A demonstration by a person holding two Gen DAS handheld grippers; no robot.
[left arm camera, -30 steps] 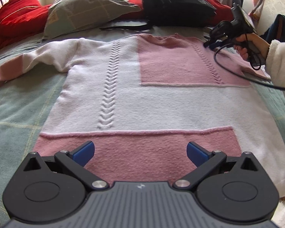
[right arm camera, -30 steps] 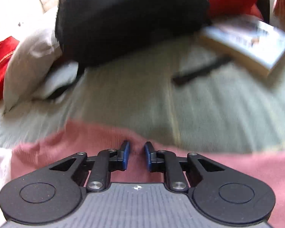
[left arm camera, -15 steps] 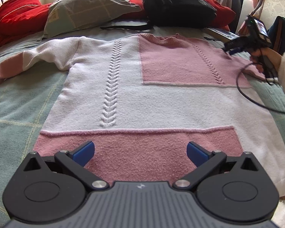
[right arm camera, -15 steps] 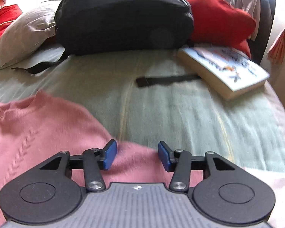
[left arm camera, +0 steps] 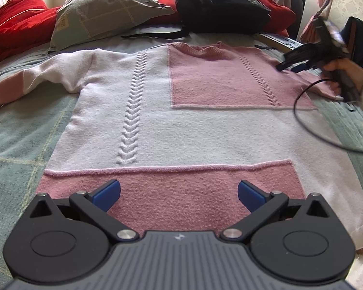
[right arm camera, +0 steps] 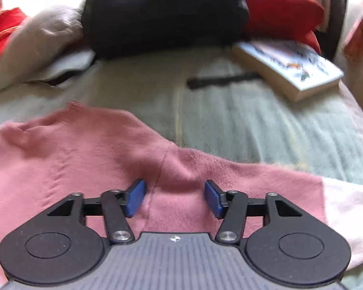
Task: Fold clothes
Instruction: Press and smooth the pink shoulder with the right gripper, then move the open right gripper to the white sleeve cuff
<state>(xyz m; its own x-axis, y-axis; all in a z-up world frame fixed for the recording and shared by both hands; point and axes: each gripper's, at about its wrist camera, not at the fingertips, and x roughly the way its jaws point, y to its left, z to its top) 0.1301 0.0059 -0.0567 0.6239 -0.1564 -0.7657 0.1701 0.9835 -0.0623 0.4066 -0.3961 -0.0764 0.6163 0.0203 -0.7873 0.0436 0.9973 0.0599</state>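
Green checked bedding (left arm camera: 19,133) covers the bed you are working on, with pillows and bags piled at the far end. Your sweater (left arm camera: 181,125), pink and white with two cable-knit stripes, lies flat and face up across the middle, collar at the far end and hem nearest you. Its left sleeve (left arm camera: 36,79) trails out to the left over the cover.

Your left gripper (left arm camera: 179,191) hovers over the pink hem band near the bottom edge, its jaws spread wide with nothing between them.

Your right gripper (right arm camera: 174,197) sits over the pink shoulder at the far right of the sweater, where the sleeve seam runs. Its jaws have just been opening; they stand apart now, and the blue pads (right arm camera: 135,197) do not press on the knit below them. From the left wrist view your hand (left arm camera: 338,72) holds that gripper at the far right, with a black cable (left arm camera: 300,118) looping down over the sweater.

Beyond the collar a black backpack (right arm camera: 162,12) rests against red cushions (right arm camera: 278,7), with a grey-green pillow (left arm camera: 104,12) to its left. A paperback book (right arm camera: 290,67) lies on the cover to the far right, just beside a black strap (right arm camera: 220,81).
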